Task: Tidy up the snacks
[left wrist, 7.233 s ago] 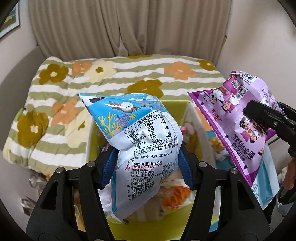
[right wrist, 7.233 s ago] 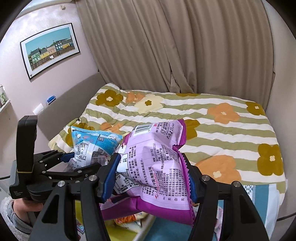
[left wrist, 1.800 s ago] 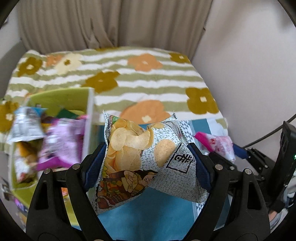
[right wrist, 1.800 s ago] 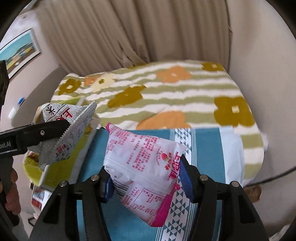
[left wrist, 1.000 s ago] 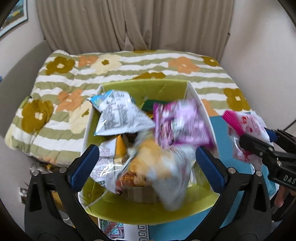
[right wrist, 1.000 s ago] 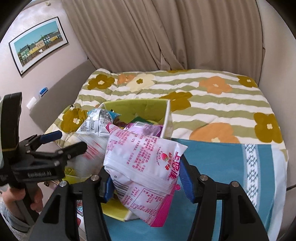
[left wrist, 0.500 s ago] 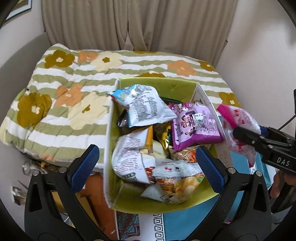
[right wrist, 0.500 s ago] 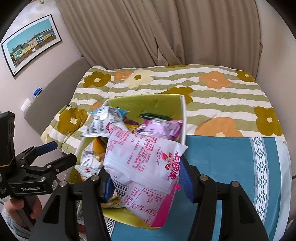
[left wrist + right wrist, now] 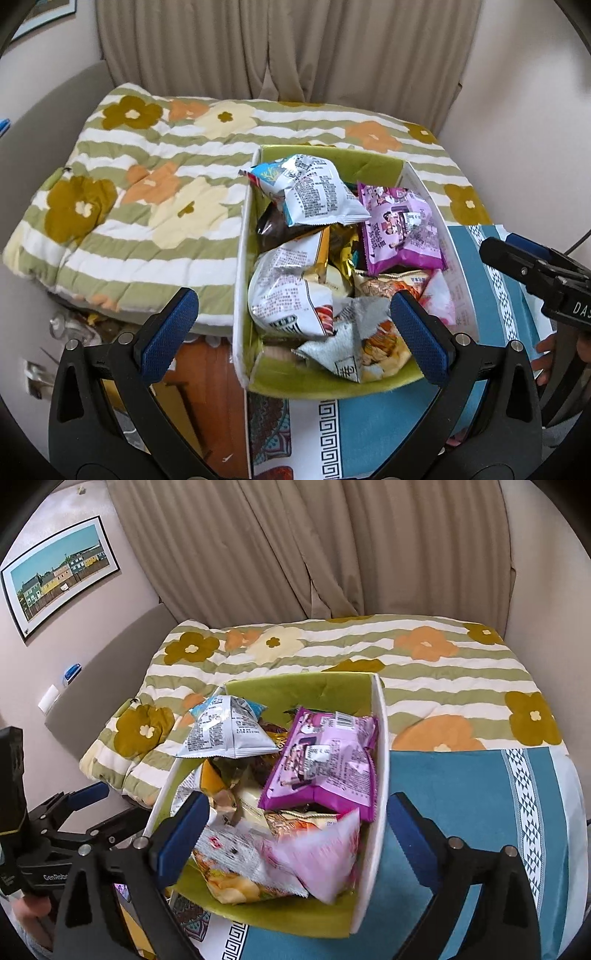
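Jaws on both tools stand wide apart with nothing between them: the left gripper [image 9: 293, 325] fills the bottom of the left wrist view, and the right gripper [image 9: 295, 823] fills the bottom of the right wrist view, each showing 2 blue pads. At the left of the left wrist view a flowered quilt [image 9: 140, 206] with green and white stripes covers the bed, and tan curtains [image 9: 280, 48] hang across the top. At centre sits the green box [image 9: 325, 384] with white outer walls, heaped with snacks. Inside it, a white and blue packet [image 9: 314, 195] lies at the upper part, a silver printed bag [image 9: 288, 291] sits below it on the left side, a grey chip bag [image 9: 362, 350] lies at the lower edge, and a purple packet [image 9: 400, 229] rests on the right side. A pink and white packet [image 9: 317, 856], blurred in the right wrist view, lies in the box's lower right part, just below the purple one. The box stands on a blue patterned cloth [image 9: 388, 424] over the tabletop, which fills the lower right. At the upper left of the right wrist view a framed picture [image 9: 59, 572] of coloured houses hangs on the wall.
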